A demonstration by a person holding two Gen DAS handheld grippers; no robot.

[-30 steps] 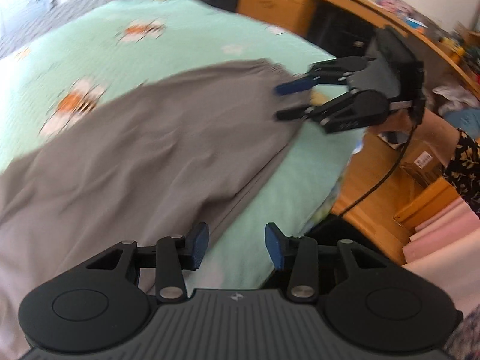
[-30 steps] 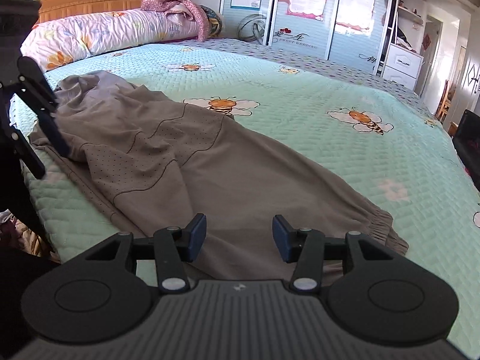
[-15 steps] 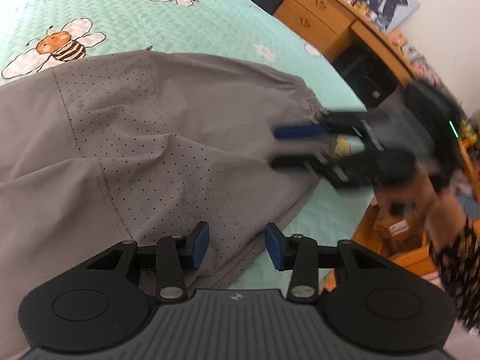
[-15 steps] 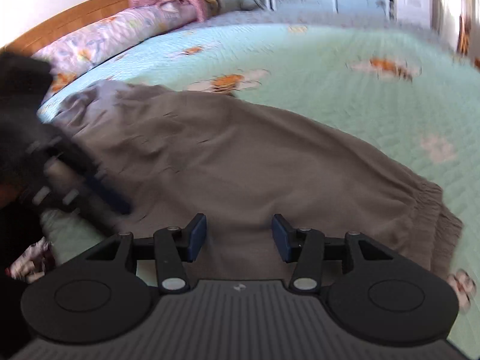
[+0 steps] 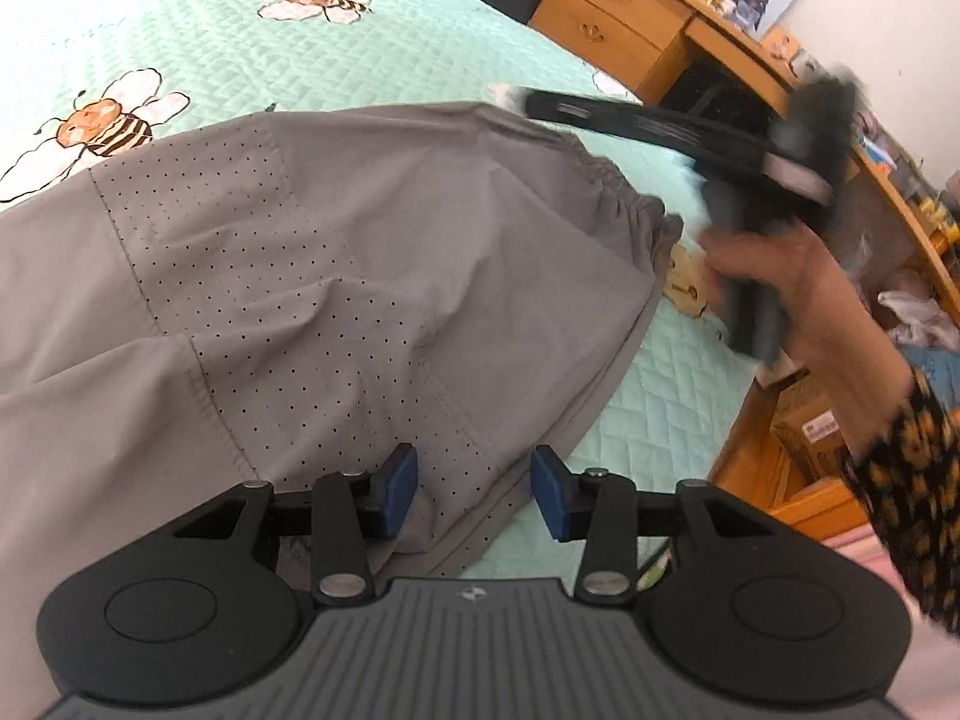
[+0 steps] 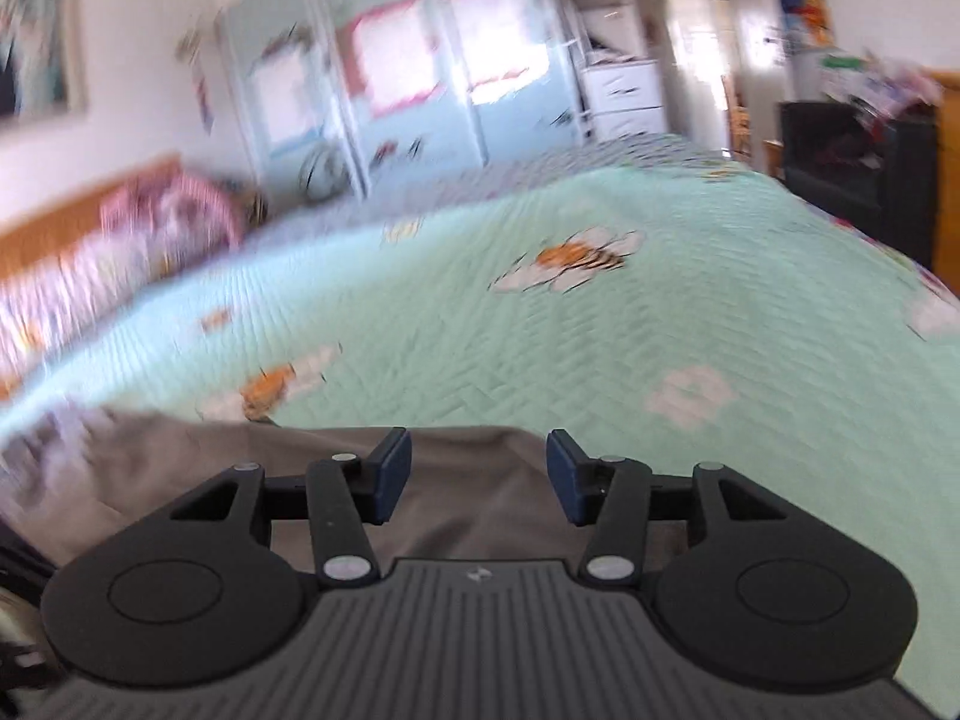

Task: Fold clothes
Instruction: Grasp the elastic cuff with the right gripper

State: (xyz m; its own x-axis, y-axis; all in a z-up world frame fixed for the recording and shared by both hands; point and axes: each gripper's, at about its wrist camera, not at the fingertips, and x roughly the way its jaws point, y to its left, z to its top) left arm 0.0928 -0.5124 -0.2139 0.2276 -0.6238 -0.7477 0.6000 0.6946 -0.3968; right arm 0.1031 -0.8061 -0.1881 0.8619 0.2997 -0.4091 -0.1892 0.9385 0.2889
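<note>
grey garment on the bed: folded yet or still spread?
Spread. The grey garment lies open and flat over the green bedspread, elastic hem exposed, no fold line visible. Both grippers are open, neither gripping it.

A: Which surface is supporting the load?

B: A bed (image 5: 180,30) is carrying it, covered by a mint-green quilted spread (image 6: 600,360) printed with bees.

A: What is lying directly on it?

B: A grey garment (image 5: 300,270), with a perforated panel and a gathered hem, is lying spread near the bed's edge. Pillows (image 6: 90,276) are resting at the headboard end.
</note>
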